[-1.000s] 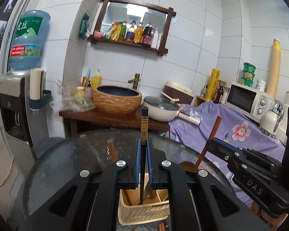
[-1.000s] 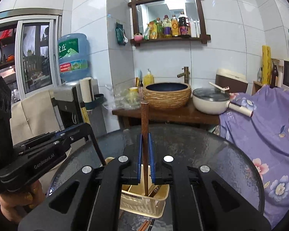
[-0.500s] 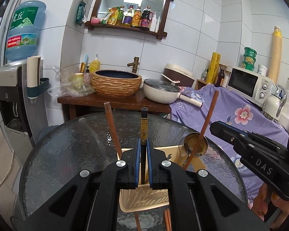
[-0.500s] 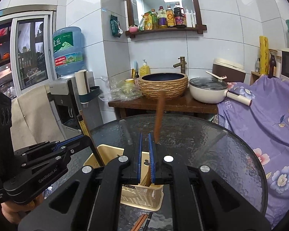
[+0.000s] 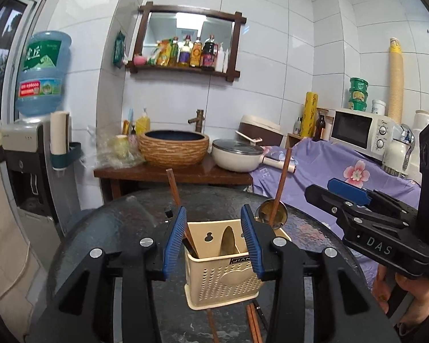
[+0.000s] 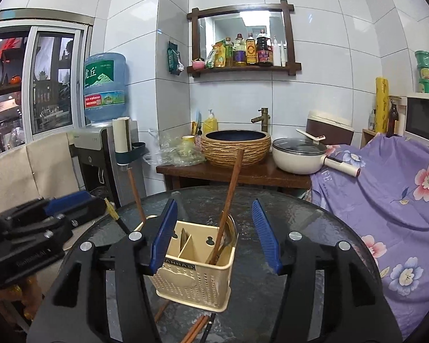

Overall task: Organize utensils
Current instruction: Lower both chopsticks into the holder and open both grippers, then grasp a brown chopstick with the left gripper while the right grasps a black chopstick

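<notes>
The task is judged to be partly done. A cream utensil caddy [image 5: 224,265] is seen standing on the dark glass counter [image 5: 105,228], and several utensils are already lodged upright in it: a brown chopstick [image 6: 226,208] leaning in the right compartment, a ladle [image 5: 271,214] with its long handle rising from the far side, and another brown stick [image 5: 176,194] at the left end. More chopsticks [image 6: 196,328] are seen lying loose on the counter just in front of the caddy's near wall, so these are taken to be what is left to gather.

The left gripper [image 5: 211,243] is held wide open, with nothing between its blue-padded fingers [image 5: 173,240]; the caddy is framed between them, a little beyond the tips, and no contact can be made out. The right gripper [image 6: 216,234] is likewise spread wide and empty, its fingers [image 6: 264,234] standing to either side of the caddy's top, apart from it. The loose chopsticks lie below and nearer than both sets of fingertips, partly hidden by the gripper bodies, so a downward reach is judged to be needed for the next pickup.
</notes>
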A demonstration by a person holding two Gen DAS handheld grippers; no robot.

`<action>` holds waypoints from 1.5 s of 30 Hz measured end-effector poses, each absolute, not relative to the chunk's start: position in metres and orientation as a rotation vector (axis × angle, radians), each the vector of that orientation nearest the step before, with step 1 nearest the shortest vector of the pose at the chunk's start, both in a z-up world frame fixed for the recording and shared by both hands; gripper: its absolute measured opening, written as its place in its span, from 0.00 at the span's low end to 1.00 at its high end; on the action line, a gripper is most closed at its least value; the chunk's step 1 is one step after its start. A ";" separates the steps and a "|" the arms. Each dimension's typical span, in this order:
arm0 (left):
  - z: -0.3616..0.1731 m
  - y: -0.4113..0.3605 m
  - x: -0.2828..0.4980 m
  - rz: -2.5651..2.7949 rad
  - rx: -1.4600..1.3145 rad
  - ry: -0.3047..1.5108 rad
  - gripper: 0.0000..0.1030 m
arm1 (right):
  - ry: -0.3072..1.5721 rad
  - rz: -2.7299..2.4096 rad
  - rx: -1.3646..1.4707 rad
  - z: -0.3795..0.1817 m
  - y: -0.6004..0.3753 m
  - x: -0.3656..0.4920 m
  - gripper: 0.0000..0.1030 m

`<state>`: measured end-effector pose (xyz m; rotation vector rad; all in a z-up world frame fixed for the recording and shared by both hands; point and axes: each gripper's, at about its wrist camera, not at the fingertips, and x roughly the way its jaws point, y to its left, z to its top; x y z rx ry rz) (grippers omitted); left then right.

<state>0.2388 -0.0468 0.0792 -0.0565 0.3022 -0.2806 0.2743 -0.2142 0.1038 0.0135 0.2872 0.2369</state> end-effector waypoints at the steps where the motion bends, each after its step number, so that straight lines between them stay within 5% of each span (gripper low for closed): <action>1: 0.080 -0.046 0.236 -0.278 -0.056 0.295 0.42 | 0.289 0.238 0.017 0.103 -0.215 0.272 0.53; 16: 0.031 -0.026 0.200 -0.236 -0.103 0.429 0.72 | 0.489 0.258 0.080 0.045 -0.224 0.240 0.56; 29: -0.039 -0.016 0.209 -0.215 -0.123 0.694 0.70 | 0.719 0.213 0.120 -0.037 -0.228 0.247 0.56; 45: -0.087 -0.046 0.230 -0.267 -0.054 0.876 0.45 | 0.901 0.186 0.016 -0.083 -0.205 0.272 0.51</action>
